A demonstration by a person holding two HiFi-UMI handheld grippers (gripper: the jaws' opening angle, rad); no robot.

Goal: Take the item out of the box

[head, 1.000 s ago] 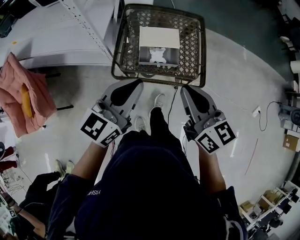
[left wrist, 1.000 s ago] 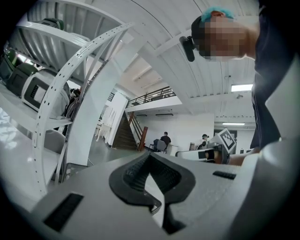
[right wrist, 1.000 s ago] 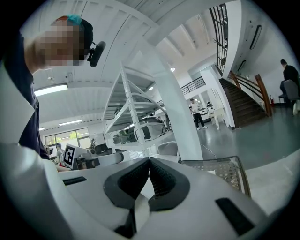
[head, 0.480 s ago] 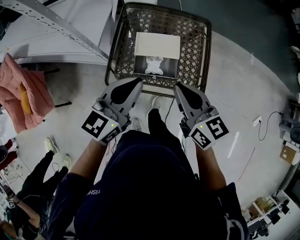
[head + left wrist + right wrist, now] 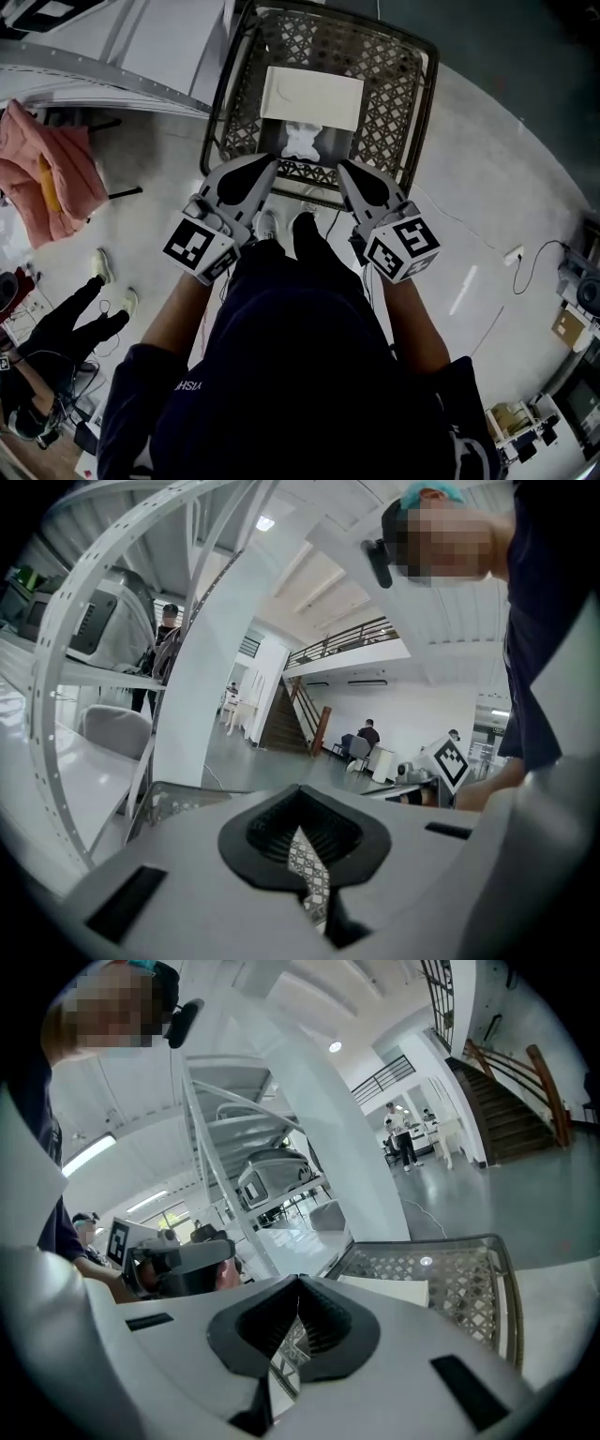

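White item [image 5: 302,141] of lumpy, rounded outline, down inside the open box [image 5: 281,141], against the near half of its shadowed interior. Pale, flat, rectangular lid flap [image 5: 312,97] folded back toward the far side. Box itself on the bottom of a wire basket [image 5: 419,103]: dark metal, diamond mesh, rounded rim, alone in there with the item. Left hand-held gripper [image 5: 271,163] and right hand-held gripper [image 5: 342,167] side by side at the basket's near rim, tips toward the box; contact with the rim not clear. Smooth grey shells, ribbed black pads. Jaws of each brought together to a thin slit, holding nothing, only mesh showing through. Pale glossy floor [image 5: 487,187] underneath. White perforated metal shelving [image 5: 112,82] to the left, a crumpled pink garment [image 5: 42,178] beside it.
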